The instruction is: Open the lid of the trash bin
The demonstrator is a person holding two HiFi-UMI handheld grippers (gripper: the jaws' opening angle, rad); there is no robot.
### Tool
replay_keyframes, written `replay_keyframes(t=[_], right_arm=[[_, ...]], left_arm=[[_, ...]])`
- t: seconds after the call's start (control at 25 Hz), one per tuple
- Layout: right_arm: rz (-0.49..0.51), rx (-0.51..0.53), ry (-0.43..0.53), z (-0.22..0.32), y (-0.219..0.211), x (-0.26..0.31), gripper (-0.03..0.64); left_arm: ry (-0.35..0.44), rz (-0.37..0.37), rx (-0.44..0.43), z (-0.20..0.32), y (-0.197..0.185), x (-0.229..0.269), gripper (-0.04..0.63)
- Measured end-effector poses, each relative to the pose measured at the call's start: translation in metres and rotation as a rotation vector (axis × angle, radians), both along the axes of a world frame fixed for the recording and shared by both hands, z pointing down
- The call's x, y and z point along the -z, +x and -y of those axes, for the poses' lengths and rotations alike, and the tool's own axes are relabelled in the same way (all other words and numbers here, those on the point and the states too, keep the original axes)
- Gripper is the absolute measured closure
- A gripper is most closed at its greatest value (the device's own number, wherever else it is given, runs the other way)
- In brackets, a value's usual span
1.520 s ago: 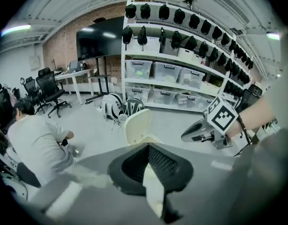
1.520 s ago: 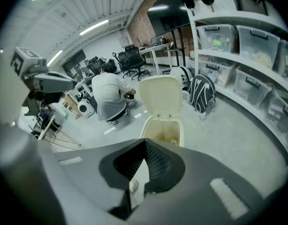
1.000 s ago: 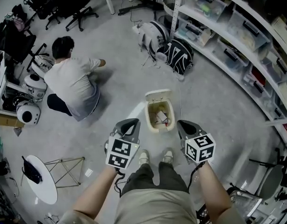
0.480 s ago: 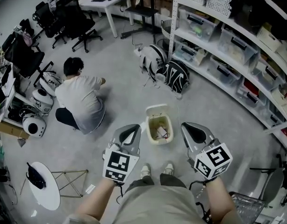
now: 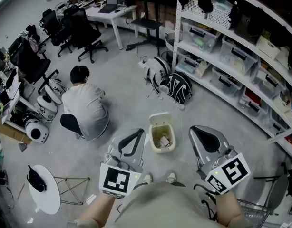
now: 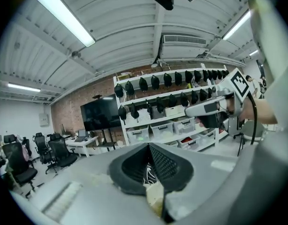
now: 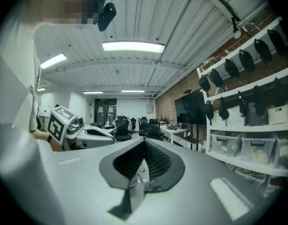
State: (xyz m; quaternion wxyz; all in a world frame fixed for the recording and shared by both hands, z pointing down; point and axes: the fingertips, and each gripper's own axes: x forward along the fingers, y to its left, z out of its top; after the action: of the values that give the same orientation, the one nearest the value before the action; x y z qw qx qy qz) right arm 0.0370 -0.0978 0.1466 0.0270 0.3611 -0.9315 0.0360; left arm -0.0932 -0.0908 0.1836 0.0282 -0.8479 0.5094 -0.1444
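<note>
A small cream trash bin (image 5: 155, 146) stands on the grey floor just ahead of my feet. Its lid (image 5: 160, 119) is tipped up at the far side, and some rubbish (image 5: 165, 140) lies inside. My left gripper (image 5: 138, 131) hangs shut to the left of the bin, well above it. My right gripper (image 5: 194, 128) hangs shut to the bin's right at about the same height. Neither touches the bin. In the left gripper view the left gripper (image 6: 148, 146) points at the shelves with jaws together. In the right gripper view the right gripper (image 7: 144, 142) is pressed shut and holds nothing.
A person (image 5: 86, 109) crouches on the floor to the left. Black and white bags (image 5: 174, 85) lie beyond the bin by long shelving (image 5: 231, 56) with plastic boxes. A white round table (image 5: 43, 190) stands at lower left. Office chairs (image 5: 84, 32) and desks fill the back.
Both grippers have come up toward the camera and spread a little apart. The head view now takes in more of the room, so the bin looks smaller. The lid has stayed up.
</note>
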Motion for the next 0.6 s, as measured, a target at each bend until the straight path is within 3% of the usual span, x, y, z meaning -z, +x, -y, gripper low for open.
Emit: replay_keyframes(t=[0.12,0.6], right_arm=[[0.013,0.008,0.046,-0.012,0.001,0.017,0.614],[0.005,0.026,0.106,-0.036,0.000,0.037,0.615]], left_arm=[[0.020,-0.038,0.001,-0.009,0.006,0.014,0.594],[0.035,-0.059,0.001,-0.028,0.010,0.028,0.594]])
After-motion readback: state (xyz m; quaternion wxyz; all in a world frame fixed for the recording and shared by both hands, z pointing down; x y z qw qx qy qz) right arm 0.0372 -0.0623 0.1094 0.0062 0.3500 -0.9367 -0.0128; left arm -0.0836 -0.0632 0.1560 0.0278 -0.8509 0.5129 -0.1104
